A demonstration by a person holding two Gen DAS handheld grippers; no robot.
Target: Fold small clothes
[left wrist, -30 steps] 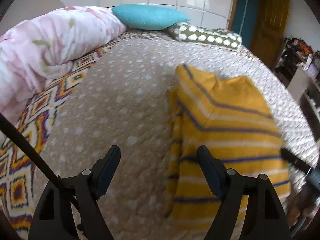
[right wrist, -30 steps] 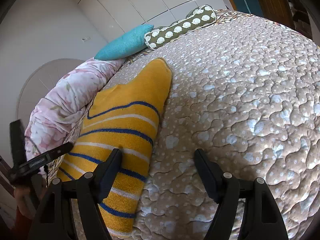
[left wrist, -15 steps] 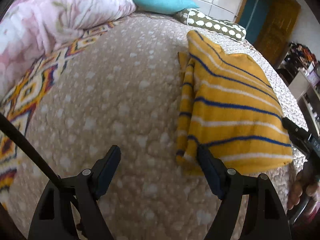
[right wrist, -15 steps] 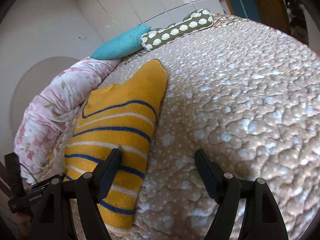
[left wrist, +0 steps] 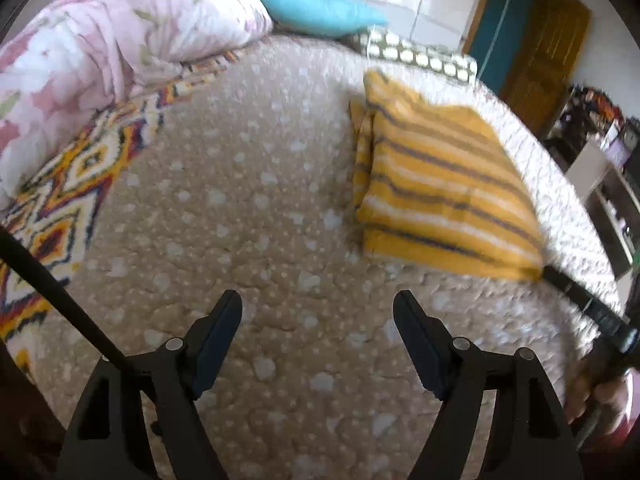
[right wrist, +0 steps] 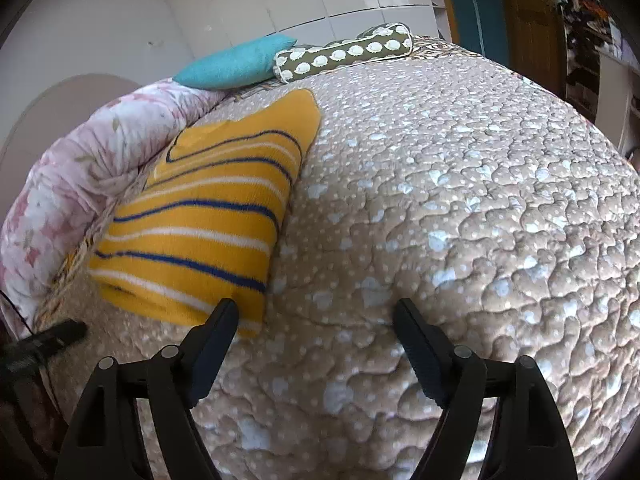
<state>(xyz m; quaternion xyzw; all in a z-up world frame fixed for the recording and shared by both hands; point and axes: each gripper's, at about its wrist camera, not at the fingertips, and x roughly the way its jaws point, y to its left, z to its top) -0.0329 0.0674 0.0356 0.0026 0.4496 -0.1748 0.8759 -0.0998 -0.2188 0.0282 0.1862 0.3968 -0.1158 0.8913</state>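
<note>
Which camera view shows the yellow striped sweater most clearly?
The right wrist view: the yellow striped sweater lies sharp there, folded, its blue and white stripes distinct. The left wrist view also shows all of it, but blurred by motion.

We see a bed with a beige quilted cover (right wrist: 460,208), bearing a folded yellow striped sweater (right wrist: 200,220), teal pillow (right wrist: 236,64), patterned bolster (right wrist: 344,58) and floral duvet (left wrist: 100,64).

A mustard-yellow sweater (right wrist: 208,216) with blue and white stripes lies on the beige, white-dotted quilt (right wrist: 460,200). At eleven o'clock: a teal pillow (right wrist: 236,65), an olive white-patterned bolster (right wrist: 348,56), a pink floral duvet (left wrist: 100,60).
</note>
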